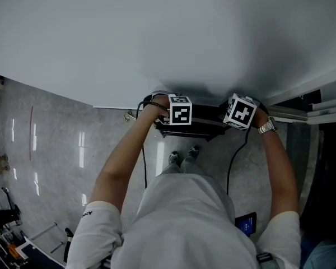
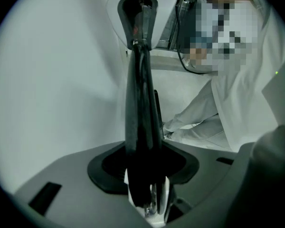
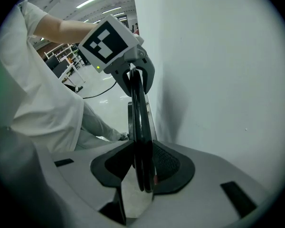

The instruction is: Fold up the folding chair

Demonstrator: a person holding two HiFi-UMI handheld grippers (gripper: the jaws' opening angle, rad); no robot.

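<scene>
Our left hand-held gripper [image 2: 148,201] straddles the black top edge of the folding chair [image 2: 141,103], jaws slack around it. Our right hand-held gripper [image 3: 141,182] does likewise, a gap showing. The chair is folded flat, upright, close against the white wall [image 1: 157,38].

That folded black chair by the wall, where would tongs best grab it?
Grip the folding chair by its top edge, coming straight down from above, near each end. It stands upright and folded thin, with the wall close behind, so the top is probably easiest to reach.
</scene>
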